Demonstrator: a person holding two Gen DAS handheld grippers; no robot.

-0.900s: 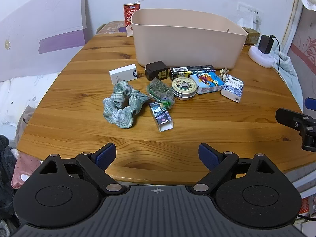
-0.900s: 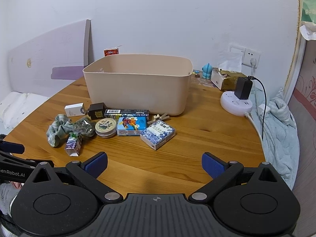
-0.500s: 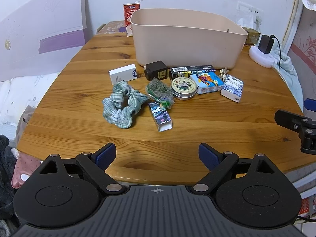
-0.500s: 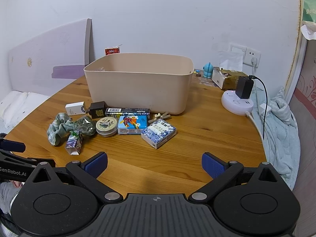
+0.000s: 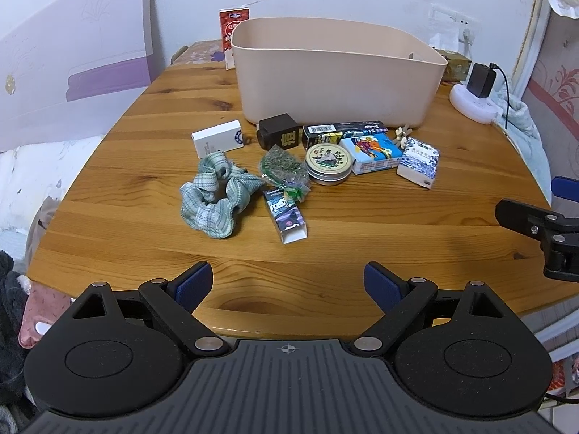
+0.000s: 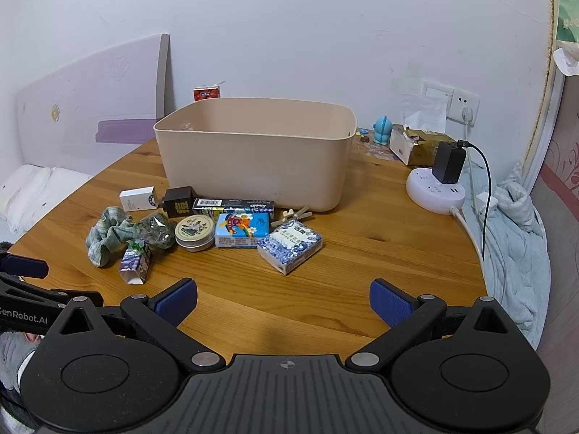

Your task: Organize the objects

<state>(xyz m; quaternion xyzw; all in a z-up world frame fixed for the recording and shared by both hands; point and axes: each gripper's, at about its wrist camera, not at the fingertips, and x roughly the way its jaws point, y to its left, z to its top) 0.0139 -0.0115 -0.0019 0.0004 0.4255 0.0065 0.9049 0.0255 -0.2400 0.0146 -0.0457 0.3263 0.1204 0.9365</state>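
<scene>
- Grippers first: your left gripper [image 5: 288,284] hangs over the near edge of the wooden table [image 5: 380,224], fingers spread wide, nothing between the blue pads [image 5: 193,284].
- Your right gripper [image 6: 284,302] sits likewise at the near edge, spread wide and empty; its tip also shows at the right border of the left wrist view.
- Beige bin [image 6: 257,155] stands at the back of the table, open top; you cannot see its floor from either view.
- Small items lie in a loose cluster just in front of the bin, all on the tabletop.
- Back row, left to right: white box [image 5: 220,140], dark brown box [image 5: 279,134], long black barcode box [image 5: 343,131] close against the bin wall.
- Middle: round tin [image 5: 328,163] touches a bag of green dried leaves [image 5: 284,166] on its left and a blue cartoon tissue pack [image 5: 372,152] on its right.
- Blue-and-white patterned tissue pack [image 6: 289,244] lies rightmost, tilted, with a small wooden clip [image 6: 295,214] just behind it.
- Green checked scrunchie [image 5: 217,191] lies leftmost in front; a small purple cartoon carton [image 5: 286,216] lies on its side beside it, nearest your left gripper.
- White round power strip [image 6: 436,191] with a black charger sits well apart, at the right.
</scene>
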